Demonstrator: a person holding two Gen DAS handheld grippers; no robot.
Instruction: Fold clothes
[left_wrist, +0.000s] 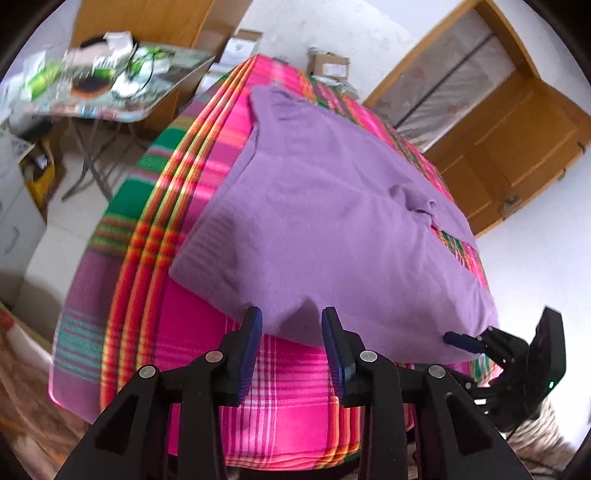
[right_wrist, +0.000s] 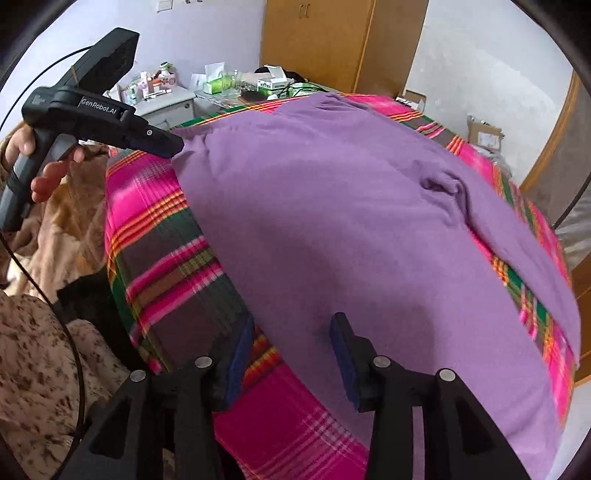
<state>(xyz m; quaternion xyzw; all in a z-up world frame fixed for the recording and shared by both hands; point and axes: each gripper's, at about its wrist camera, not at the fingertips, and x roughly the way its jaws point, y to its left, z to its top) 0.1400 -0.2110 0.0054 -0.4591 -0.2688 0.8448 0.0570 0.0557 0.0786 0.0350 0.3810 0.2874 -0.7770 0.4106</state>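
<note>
A soft purple knit sweater (left_wrist: 332, 206) lies flat on the pink plaid blanket (left_wrist: 207, 332), both grippers at its near hem. The left gripper (left_wrist: 291, 343) and right gripper (right_wrist: 291, 354) gape, jaws parted, gripping nothing. Only the right wrist view shows a hand (right_wrist: 40, 166) on the left tool's handle; bare blanket borders the sweater's left edge.

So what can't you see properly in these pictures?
- Table clutter, left wrist view: blurred, items unreadable.
- Box labels, left wrist view: too small.
- Purple garment, right wrist view: near hem cut off behind the right gripper.
- Left gripper: whether its fingers touch the cloth is unclear.
</note>
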